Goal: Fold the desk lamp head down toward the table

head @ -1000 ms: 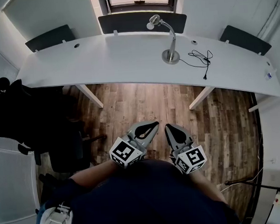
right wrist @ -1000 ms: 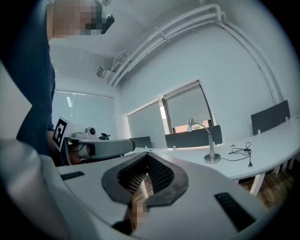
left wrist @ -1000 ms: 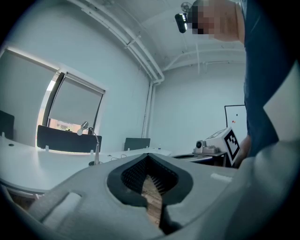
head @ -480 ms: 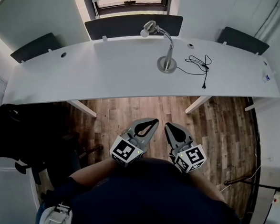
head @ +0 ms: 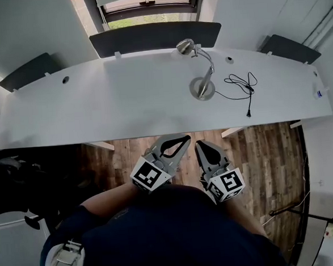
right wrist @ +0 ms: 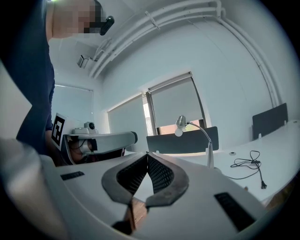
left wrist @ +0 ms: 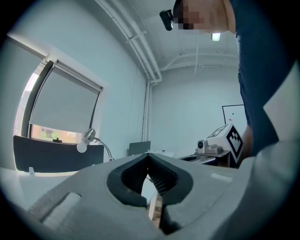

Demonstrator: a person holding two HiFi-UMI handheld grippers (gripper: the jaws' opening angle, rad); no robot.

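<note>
Where the head view darkens at its left edge, a black office chair (head: 22, 188) stands on the brown wooden plank floor (head: 267, 151), just in front of the long white curved surface (head: 124, 98). A dark partition panel (head: 154, 37) runs along the far edge of that surface, below a window.

Low in the middle of the head view, close to the person's dark blue shirt, the left gripper (head: 182, 140) points toward the surface from over the floor. Its own view shows the fingers (left wrist: 161, 180) meeting at their tips, with nothing between them. Just beside it on the right, the right gripper (head: 202, 148) also points at the surface. Its fingers (right wrist: 161, 176) are likewise pressed together and hold nothing. Both grippers are well apart from the lamp.

Right of centre on the surface stands the silver gooseneck desk lamp (head: 203, 87), on its round base (head: 200, 93). Its neck rises and arches over, so the lamp head (head: 185, 45) sits raised near the partition, not folded down. The right gripper view shows the head high above the surface. Further right, a thin black cable (head: 240, 87) lies in loose loops beside the base.
</note>
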